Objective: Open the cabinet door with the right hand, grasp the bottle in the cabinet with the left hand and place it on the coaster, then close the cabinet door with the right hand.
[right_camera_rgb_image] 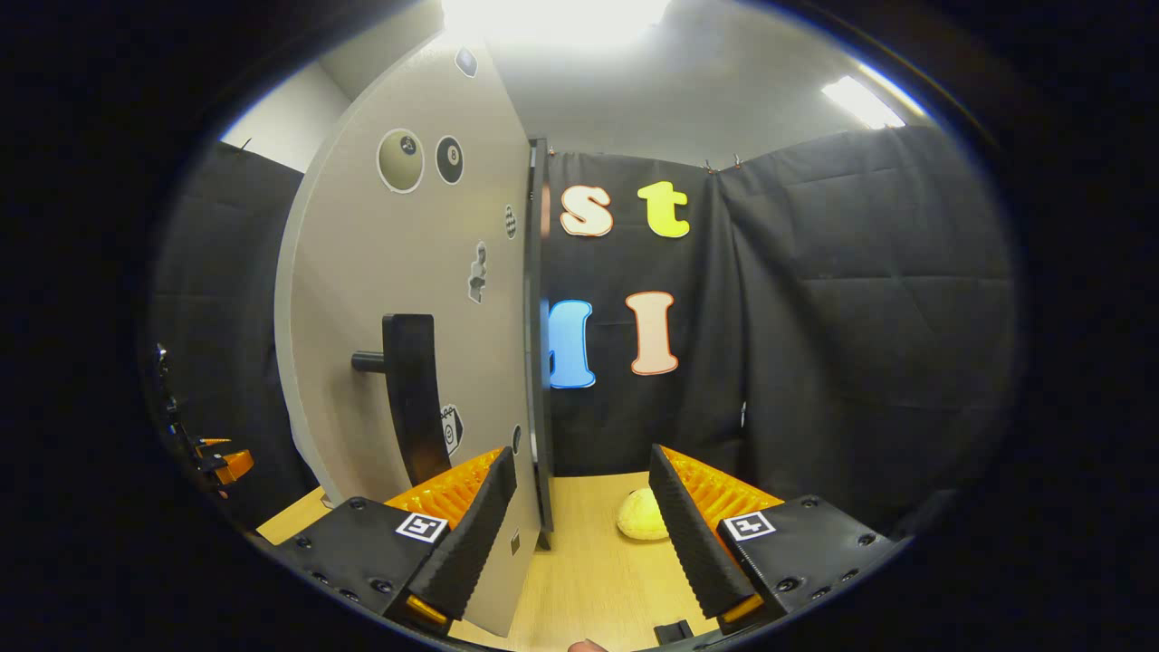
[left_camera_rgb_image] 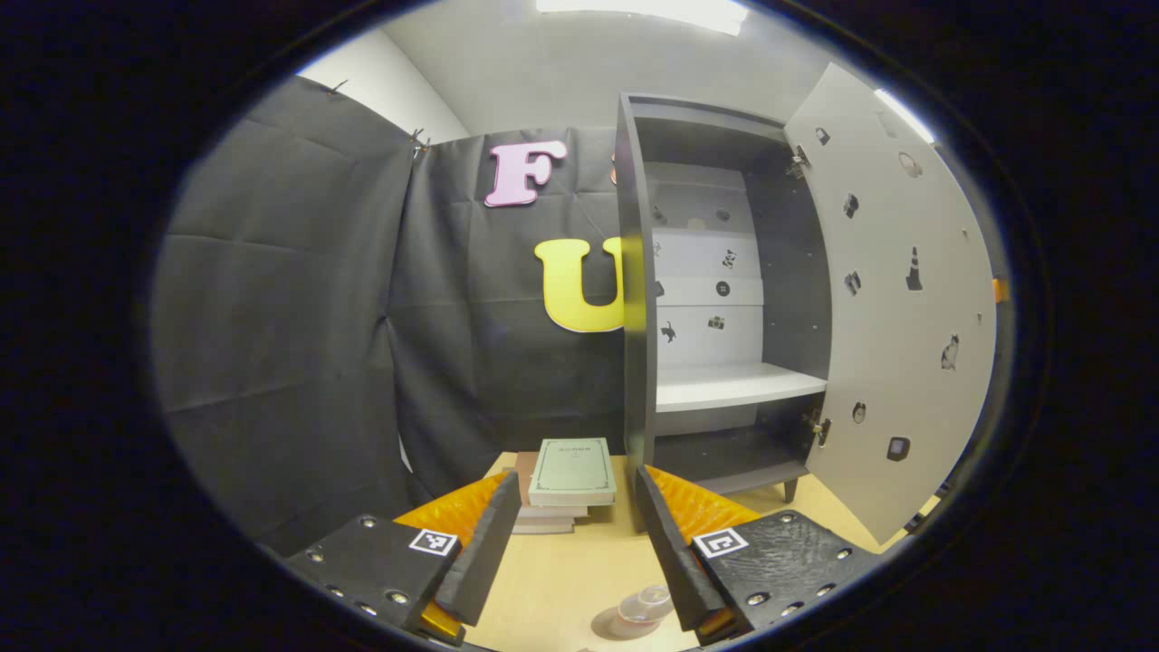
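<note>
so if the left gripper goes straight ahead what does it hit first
Probably the stack of books on the table, lying between its open fingers; the open cabinet stands just right of that line. Depth is hard to judge.

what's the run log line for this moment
door: open | cabinet: shelf bare | bottle: on coaster | left gripper: open | right gripper: open, astride door edge
</note>
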Motion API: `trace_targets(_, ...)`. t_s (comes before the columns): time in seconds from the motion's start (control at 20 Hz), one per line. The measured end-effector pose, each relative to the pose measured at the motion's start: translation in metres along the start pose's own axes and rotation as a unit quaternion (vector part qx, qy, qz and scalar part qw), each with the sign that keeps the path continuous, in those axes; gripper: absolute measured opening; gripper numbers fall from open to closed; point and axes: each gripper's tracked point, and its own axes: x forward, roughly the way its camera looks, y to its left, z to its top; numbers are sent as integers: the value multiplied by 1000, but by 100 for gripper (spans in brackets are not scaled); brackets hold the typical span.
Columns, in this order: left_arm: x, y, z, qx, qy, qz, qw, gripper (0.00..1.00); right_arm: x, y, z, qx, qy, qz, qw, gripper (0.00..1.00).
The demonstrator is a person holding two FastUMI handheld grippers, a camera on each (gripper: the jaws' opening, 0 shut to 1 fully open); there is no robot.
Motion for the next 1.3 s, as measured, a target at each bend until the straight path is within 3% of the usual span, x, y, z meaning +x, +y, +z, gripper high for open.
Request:
trace_targets(0.25,3,20,-2,2,0,0,1000,77,-1,35,1,-2,1,16,1000,90)
trace_targets(0.3,3,25,-2,0,-1,0,1000,77,-1,40,1,-4,1,18,1000,95)
trace_targets(0.8,1,65,-9,-5,1,6,1000,77,7,87,5,-10,-3,29,1000,95)
trace_targets(0.85,0,69,-11,-4,1,8,1000,77,9,93,5,-13,-4,31,999,90)
trace_targets(0.95,0,76,-12,0,1,12,1000,77,12,104,5,-17,-5,35,999,95)
trace_targets(1.0,-1,80,-12,0,0,13,1000,77,13,110,6,-17,-5,39,999,91)
trace_targets(1.15,-7,92,-13,-3,-2,18,1000,77,21,121,7,-17,-4,53,998,90)
trace_targets(1.2,-8,97,-14,-3,-2,20,1000,77,25,127,7,-18,-3,59,998,95)
trace_targets(1.3,-13,107,-14,-5,-3,27,1000,77,37,146,7,-22,-4,71,997,91)
